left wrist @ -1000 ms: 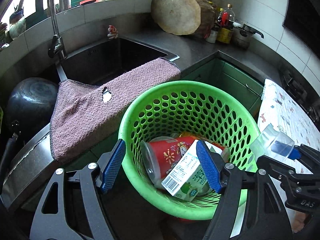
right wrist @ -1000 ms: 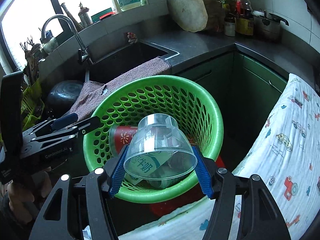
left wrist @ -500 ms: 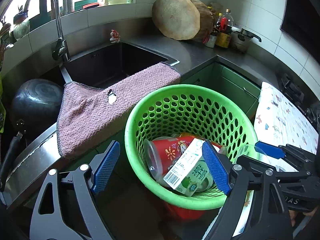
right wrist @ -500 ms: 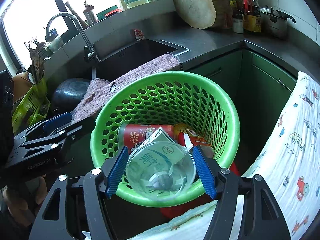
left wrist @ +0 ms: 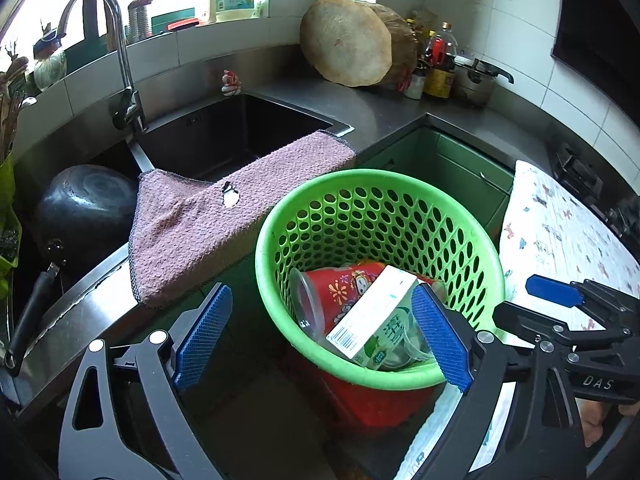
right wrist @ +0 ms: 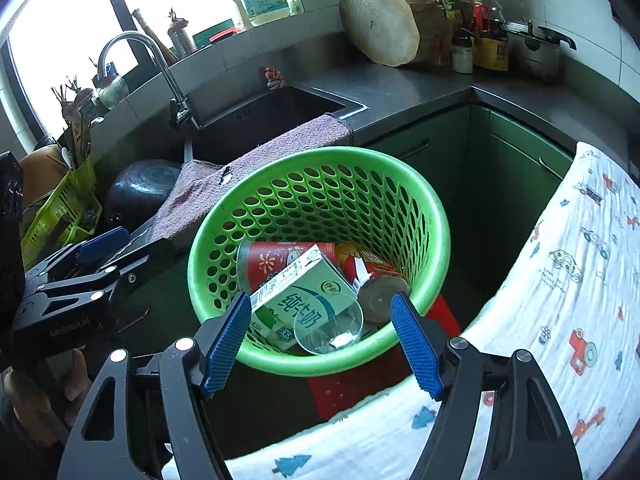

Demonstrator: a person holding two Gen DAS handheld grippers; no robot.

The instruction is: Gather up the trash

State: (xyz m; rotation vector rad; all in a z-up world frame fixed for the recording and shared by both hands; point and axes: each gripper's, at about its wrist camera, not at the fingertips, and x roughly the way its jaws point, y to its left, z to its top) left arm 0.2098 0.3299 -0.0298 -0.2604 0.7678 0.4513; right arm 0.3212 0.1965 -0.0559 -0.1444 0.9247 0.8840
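A clear plastic cup point(right wrist: 329, 326) is seen lying on its side inside the round green perforated plastic basket point(right wrist: 434, 216), at the near wall, resting against a green-and-white milk carton point(right wrist: 298, 296). Beside the carton a red printed paper cup point(right wrist: 276, 258) and a red cylindrical container with a brown end point(right wrist: 374, 280) are also found in the basket. The right gripper point(right wrist: 320, 340) is held just above the near rim with its blue-padded jaws parted and nothing gripped between them; the jaws have just been opening, and the clear cup lies free below. The left gripper point(left wrist: 320, 336) is held at the basket's near side with its jaws spread very wide and empty, having likewise just been opening. The basket is set on a red base point(left wrist: 376, 400). Behind it, a pink towel point(left wrist: 224, 220) is draped over the edge of a dark steel sink point(left wrist: 224, 136). A white patterned cloth point(right wrist: 568, 288) is spread to the right.
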